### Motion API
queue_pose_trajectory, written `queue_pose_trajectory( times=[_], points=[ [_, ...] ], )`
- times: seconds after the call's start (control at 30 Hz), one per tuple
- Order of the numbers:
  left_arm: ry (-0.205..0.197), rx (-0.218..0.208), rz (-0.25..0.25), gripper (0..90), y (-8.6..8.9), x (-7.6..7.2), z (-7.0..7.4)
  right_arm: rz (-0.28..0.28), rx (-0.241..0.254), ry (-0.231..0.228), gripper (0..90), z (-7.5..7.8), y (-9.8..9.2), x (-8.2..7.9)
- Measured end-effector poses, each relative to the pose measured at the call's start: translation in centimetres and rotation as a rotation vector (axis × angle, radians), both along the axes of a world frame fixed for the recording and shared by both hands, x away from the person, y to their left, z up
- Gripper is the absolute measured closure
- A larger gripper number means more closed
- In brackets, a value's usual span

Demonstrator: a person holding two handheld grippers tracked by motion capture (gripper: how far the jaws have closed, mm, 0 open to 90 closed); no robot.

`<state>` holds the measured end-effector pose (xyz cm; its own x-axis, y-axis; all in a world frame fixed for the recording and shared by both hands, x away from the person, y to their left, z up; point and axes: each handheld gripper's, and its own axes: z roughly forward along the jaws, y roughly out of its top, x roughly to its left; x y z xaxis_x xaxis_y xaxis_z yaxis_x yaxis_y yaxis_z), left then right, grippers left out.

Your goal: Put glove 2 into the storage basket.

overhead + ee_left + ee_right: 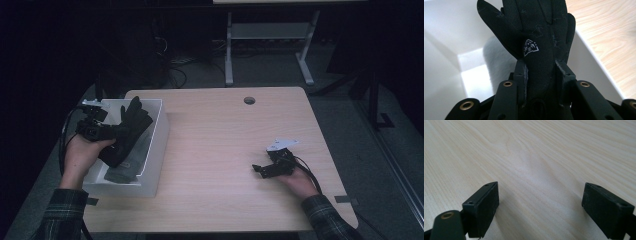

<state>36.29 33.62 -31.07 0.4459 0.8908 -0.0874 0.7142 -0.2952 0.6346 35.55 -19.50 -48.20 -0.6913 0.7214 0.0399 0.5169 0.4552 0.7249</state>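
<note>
In the high view, the left gripper holds a black glove above the white bin; it should lower the glove well inside the walls before it lets go.

In the left gripper view, the jaws clamp the glove's cuff firmly.

In the right gripper view, the right gripper has its jaws apart over the bare table.

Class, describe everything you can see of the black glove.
The black glove looks like soft, lint-flecked fabric, with a small white emblem on it. The left gripper clamps it near the cuff, fingers pointing away, above the white bin. Its lower end hangs toward a dark item lying in the bin.
</note>
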Motion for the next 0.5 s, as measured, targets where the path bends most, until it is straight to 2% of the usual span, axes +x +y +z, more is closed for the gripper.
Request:
queue_pose_trajectory(
  times=[0.23,0.5],
  points=[
    [0.038,0.014,0.048,66.8,0.7,0.4,-1.9,0.0,0.0,0.001,14.2,0.0,0.0,0.0],
    [0.08,0.062,0.091,66.2,0.7,1.2,-4.4,-0.001,0.0,0.001,14.2,0.0,0.0,0.0]
  ],
)
